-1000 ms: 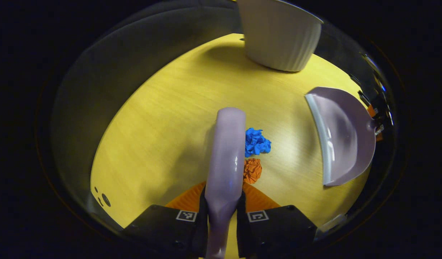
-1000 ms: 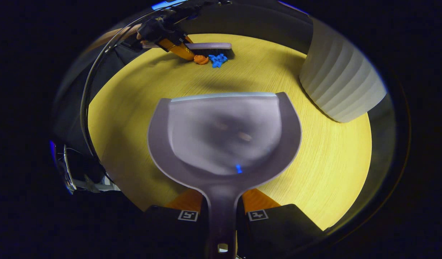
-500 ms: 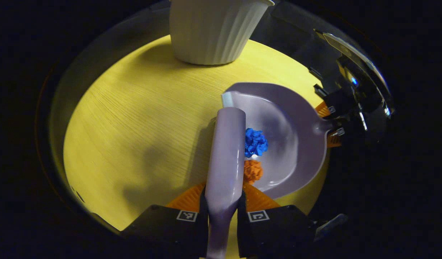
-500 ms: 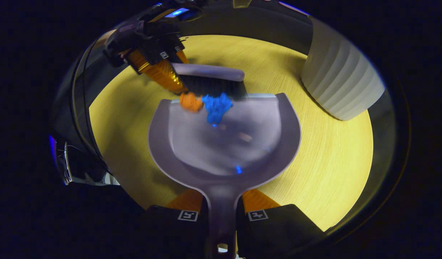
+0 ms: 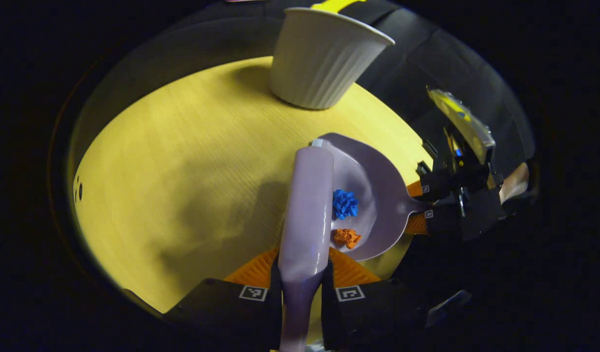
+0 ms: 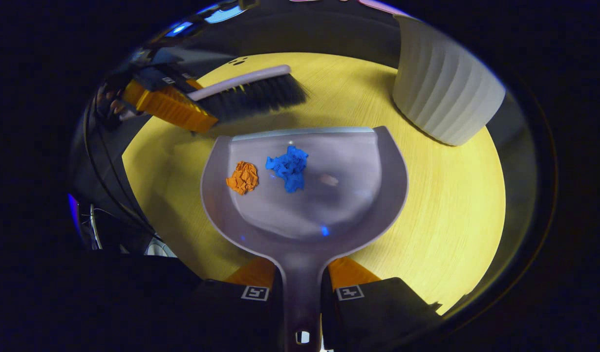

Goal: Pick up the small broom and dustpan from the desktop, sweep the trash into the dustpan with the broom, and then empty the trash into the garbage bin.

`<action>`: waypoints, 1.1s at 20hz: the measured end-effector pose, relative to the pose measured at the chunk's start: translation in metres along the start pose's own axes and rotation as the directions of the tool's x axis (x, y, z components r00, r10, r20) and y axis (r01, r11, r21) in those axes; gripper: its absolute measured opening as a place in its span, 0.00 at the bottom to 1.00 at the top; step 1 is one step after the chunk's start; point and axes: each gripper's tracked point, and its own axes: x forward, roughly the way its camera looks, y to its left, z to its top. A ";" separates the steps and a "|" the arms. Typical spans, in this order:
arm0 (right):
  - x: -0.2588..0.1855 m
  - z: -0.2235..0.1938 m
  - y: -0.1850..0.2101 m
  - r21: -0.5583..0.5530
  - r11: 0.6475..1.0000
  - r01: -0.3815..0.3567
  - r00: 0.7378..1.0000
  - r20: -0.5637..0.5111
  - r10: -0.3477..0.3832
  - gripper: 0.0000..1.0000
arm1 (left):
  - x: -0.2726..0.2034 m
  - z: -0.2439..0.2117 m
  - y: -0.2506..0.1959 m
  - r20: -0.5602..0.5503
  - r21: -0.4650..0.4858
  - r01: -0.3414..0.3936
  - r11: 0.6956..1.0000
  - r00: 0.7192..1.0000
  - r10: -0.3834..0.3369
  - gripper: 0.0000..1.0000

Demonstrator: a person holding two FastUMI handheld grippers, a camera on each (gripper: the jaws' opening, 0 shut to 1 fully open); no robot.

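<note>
- Orange paper ball (image 6: 242, 177) and blue paper ball (image 6: 288, 167) both lie inside the dustpan (image 6: 305, 195), the orange one near its left wall, so we judge the sweeping done and the emptying into the bin next.
- We see the left tool (image 5: 302, 293) clamped on the broom (image 5: 307, 205) handle; in the right gripper view its bristles hang just beyond the pan's front lip, off the paper.
- We should draw the broom clear to the left before the pan rises.
- At centre, the right tool (image 6: 302, 292) grips the dustpan's handle with both fingers.
- We want the front lip tipped slightly up as the pan travels, since the light balls would roll out easily.
- Far right on the worktop (image 6: 451, 215) stands the white ribbed bin (image 6: 441, 93); we should carry the pan over its rim, then tilt the lip down so both balls drop inside.
</note>
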 end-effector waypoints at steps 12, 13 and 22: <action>-0.143 0.050 -0.022 -0.017 0.996 0.088 0.996 0.027 -0.088 0.35 | -0.054 -0.157 0.035 0.224 -0.264 -0.139 0.954 0.954 0.201 0.34; -0.160 0.058 -0.023 -0.002 0.997 0.082 0.996 0.034 -0.082 0.35 | -0.053 -0.169 0.029 0.230 -0.293 -0.129 0.947 0.952 0.201 0.34; -0.283 0.098 -0.032 0.056 0.995 0.080 0.993 0.078 -0.084 0.35 | -0.065 -0.229 0.018 0.248 -0.430 -0.127 0.894 0.935 0.252 0.34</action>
